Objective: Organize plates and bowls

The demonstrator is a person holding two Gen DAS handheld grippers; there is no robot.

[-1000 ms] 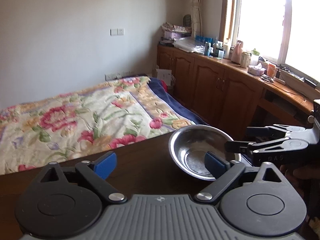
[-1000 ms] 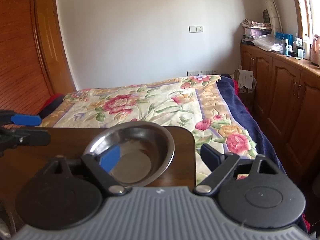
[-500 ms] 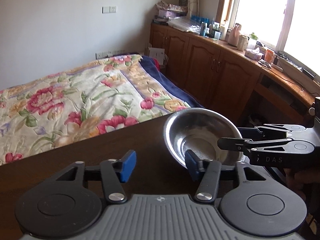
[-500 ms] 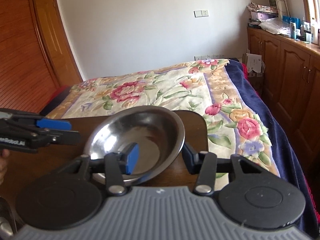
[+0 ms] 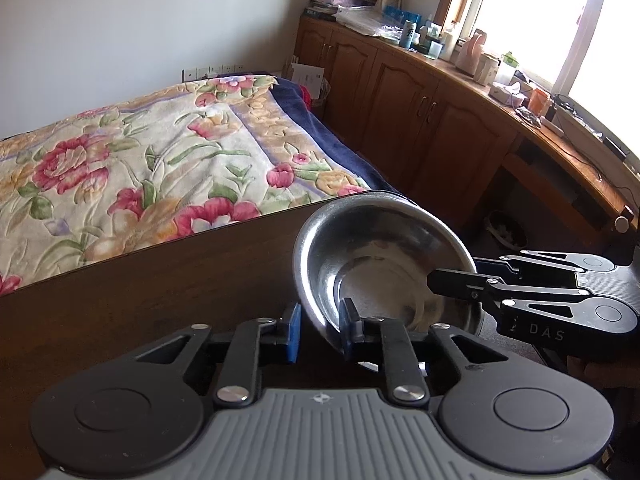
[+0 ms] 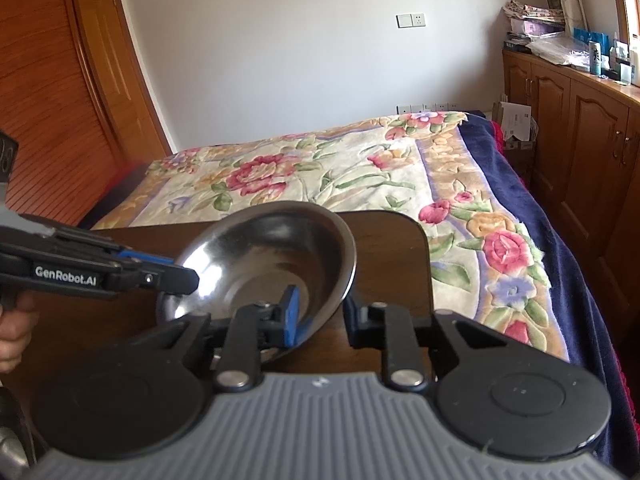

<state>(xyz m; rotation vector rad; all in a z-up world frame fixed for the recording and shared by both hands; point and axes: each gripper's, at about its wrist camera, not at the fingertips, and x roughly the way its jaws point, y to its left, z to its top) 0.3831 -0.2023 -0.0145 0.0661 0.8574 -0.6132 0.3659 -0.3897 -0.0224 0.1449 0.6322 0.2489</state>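
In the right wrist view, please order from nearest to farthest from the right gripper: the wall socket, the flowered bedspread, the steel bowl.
1. Steel bowl: its rim sits between the right gripper fingers.
2. Flowered bedspread: beyond the table.
3. Wall socket: high on the far wall.

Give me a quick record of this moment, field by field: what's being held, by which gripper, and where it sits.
object: round stainless steel bowl, empty
surface: dark brown wooden table, bowl near its far right corner
bowl pose: tilted, seemingly lifted on one side
left gripper: closed on the bowl's near rim
right gripper: closed on the bowl's rim, opposite side
background: bed with floral quilt, wooden cabinets under a window
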